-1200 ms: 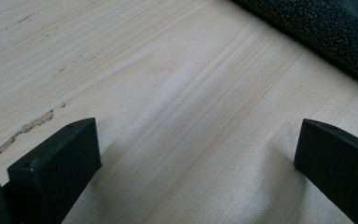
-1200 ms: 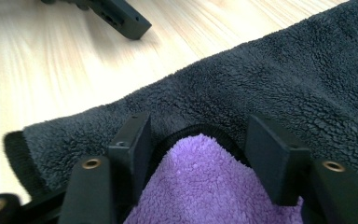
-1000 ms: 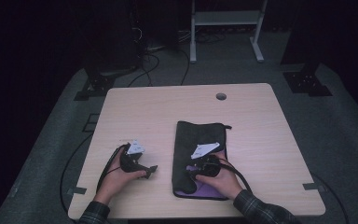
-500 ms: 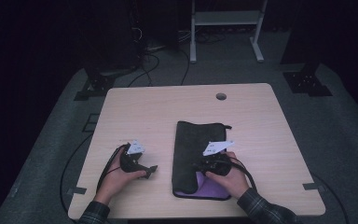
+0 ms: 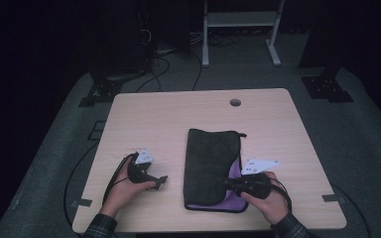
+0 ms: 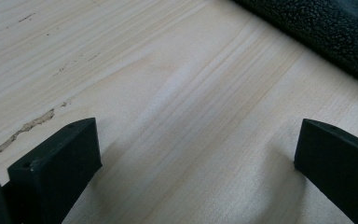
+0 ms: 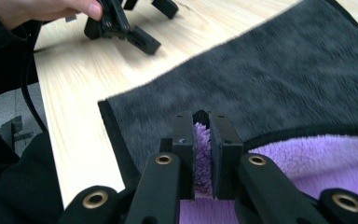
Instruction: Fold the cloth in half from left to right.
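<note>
Step in hand: folding the towel (image 5: 211, 163), dark grey with a purple underside, lying lower centre of the counter (image 5: 168, 114). Right tongs (image 7: 201, 140) clamped on its purple lower-right corner, jaws just closed with the cloth between them. Left tongs (image 5: 162, 182) apart, resting on bare wood left of the towel, nothing between. Next move probably calls for carrying the pinched corner across without dropping it. Cable hole (image 5: 235, 102) upper centre; nothing in the way
</note>
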`<action>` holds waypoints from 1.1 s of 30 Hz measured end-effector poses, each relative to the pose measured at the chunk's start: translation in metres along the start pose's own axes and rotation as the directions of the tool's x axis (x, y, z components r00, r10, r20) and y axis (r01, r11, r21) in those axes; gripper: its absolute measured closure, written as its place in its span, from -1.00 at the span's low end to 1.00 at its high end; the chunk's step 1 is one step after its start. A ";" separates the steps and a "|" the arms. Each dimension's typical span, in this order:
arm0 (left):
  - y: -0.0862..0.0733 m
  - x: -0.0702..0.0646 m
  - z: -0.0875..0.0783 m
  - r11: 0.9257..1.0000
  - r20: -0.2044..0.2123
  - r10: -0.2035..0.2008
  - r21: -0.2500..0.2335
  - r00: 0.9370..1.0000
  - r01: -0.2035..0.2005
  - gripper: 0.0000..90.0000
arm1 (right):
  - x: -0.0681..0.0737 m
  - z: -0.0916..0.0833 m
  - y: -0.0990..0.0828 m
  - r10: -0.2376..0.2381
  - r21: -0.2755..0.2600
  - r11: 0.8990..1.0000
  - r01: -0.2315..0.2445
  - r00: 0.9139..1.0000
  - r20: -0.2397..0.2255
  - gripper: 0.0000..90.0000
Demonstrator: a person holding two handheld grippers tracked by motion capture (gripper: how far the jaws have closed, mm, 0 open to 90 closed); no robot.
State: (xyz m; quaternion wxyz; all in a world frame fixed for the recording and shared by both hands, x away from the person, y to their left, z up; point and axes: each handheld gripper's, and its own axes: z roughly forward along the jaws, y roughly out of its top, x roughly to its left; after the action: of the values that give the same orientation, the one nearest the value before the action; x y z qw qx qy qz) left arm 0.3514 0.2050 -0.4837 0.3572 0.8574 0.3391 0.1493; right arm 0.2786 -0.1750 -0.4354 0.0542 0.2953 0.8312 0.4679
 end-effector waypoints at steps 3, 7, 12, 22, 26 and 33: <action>0.000 0.000 0.000 1.000 0.000 0.000 -0.001 1.000 0.000 -1.00 | -0.001 -0.003 -0.010 0.011 0.025 1.000 -0.011 1.000 0.014 0.79; 0.000 0.000 0.000 1.000 -0.001 -0.002 -0.002 1.000 0.002 -1.00 | 0.001 -0.002 -0.020 0.003 0.071 0.997 -0.006 0.999 0.042 0.72; 0.000 0.000 0.000 1.000 -0.002 0.002 -0.001 1.000 -0.002 -1.00 | 0.003 -0.007 -0.031 -0.017 0.120 0.993 0.006 0.996 0.086 0.63; 0.000 0.000 0.000 1.000 -0.003 0.001 -0.002 1.000 -0.001 -1.00 | 0.003 -0.030 -0.053 0.005 0.189 0.981 -0.030 0.991 0.131 0.74; 0.000 0.000 0.000 1.000 -0.004 0.000 -0.001 1.000 0.000 -1.00 | 0.001 -0.042 -0.059 0.022 0.167 0.985 -0.045 0.990 0.143 0.67; 0.000 0.000 0.000 1.000 -0.008 -0.002 -0.001 1.000 0.002 -1.00 | -0.018 -0.051 -0.059 0.034 0.090 0.994 -0.054 0.976 0.213 0.32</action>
State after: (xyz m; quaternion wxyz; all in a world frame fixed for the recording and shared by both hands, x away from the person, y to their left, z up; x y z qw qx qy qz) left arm 0.3509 0.2048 -0.4837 0.3565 0.8562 0.3412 0.1527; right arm 0.2489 -0.2461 -0.4576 0.1177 0.3638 0.8355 0.3947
